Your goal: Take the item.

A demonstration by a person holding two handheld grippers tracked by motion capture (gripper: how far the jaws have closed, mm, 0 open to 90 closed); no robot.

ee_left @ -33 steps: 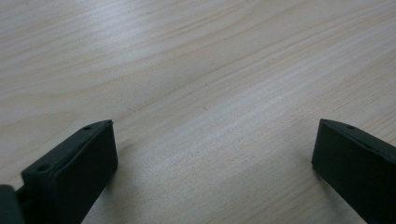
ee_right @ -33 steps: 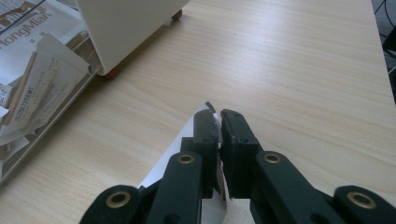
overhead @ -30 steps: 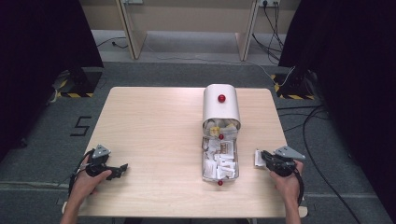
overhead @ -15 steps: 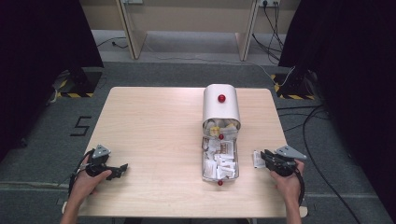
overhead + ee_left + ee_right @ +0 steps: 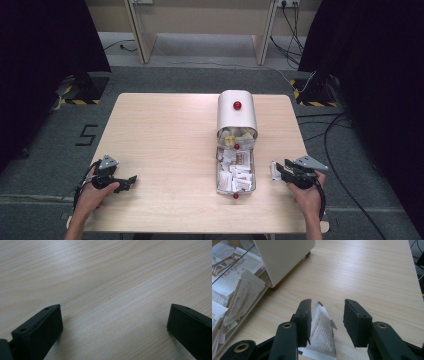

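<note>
One packet [image 5: 323, 333] lies flat on the table [image 5: 165, 135] near its right edge, just right of the box [image 5: 236, 172], between the jaws of the right gripper [image 5: 325, 322]; those jaws have just been opening and now stand partly apart, the pads off the packet, so it looks freshly set down rather than held; it seems a thin paper sachet, light and limp, easy to crease or tear, likely to slide on the smooth wood, so a pinch across one short edge or a lifted corner would suit better than a squeeze on the middle; the left gripper [image 5: 113, 322] rests near the table's front left corner, jaws wide, nothing between them; the packet's near end is hidden under the left-hand jaw in the right gripper view, its print too small to read; the box's far half sits under a white cover [image 5: 236, 110], so what lies there cannot be told.
</note>
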